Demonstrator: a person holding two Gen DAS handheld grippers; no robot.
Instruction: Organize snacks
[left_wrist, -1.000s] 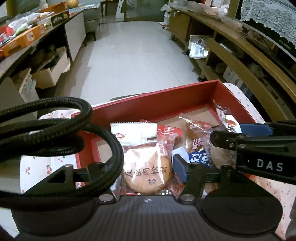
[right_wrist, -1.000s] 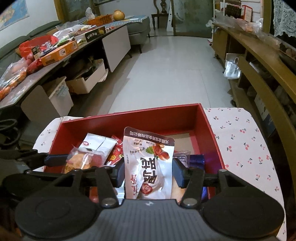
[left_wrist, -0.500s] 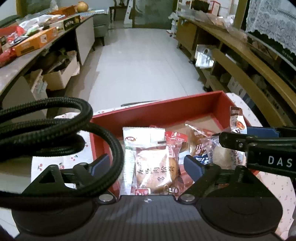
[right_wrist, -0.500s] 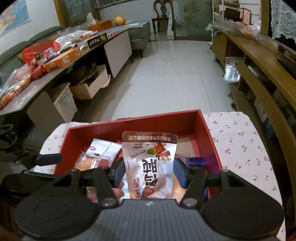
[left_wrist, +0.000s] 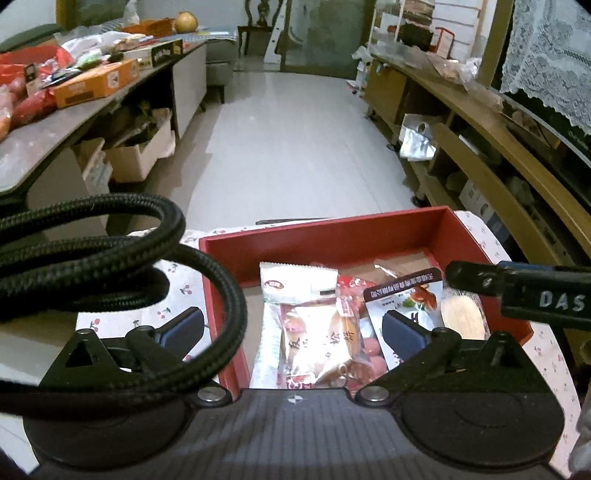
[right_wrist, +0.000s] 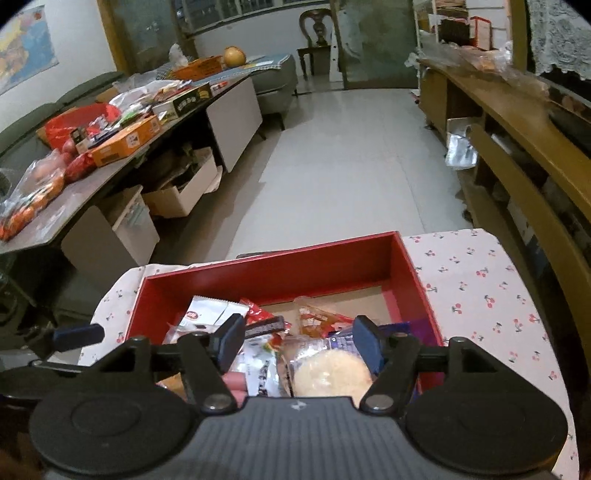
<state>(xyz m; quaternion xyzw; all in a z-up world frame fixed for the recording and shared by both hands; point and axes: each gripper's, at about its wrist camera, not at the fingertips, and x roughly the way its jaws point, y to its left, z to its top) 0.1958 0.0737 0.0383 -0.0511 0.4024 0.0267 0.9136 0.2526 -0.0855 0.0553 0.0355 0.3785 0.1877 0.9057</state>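
A red box (left_wrist: 325, 243) (right_wrist: 273, 273) holds several snack packets on a cherry-print cloth. My left gripper (left_wrist: 291, 328) is open and empty above the box's near left side. Below it lies a white-topped cake packet (left_wrist: 306, 325). A silver-white date packet (left_wrist: 406, 299) lies to its right in the box. My right gripper (right_wrist: 299, 341) is open and empty over the near part of the box. Under it lie a pale round cake (right_wrist: 330, 373) and the date packet (right_wrist: 260, 365). The right gripper also shows in the left wrist view (left_wrist: 517, 295).
A black braided cable (left_wrist: 110, 266) loops across the left wrist view. A cluttered grey table (right_wrist: 74, 177) stands to the left, with cardboard boxes (right_wrist: 181, 192) under it. Wooden shelving (right_wrist: 517, 155) runs along the right. White floor lies beyond the box.
My right gripper has opened and let go of the date packet, which now lies in the box. My left gripper has opened wide and released the cake packet. Both grippers have pulled back.
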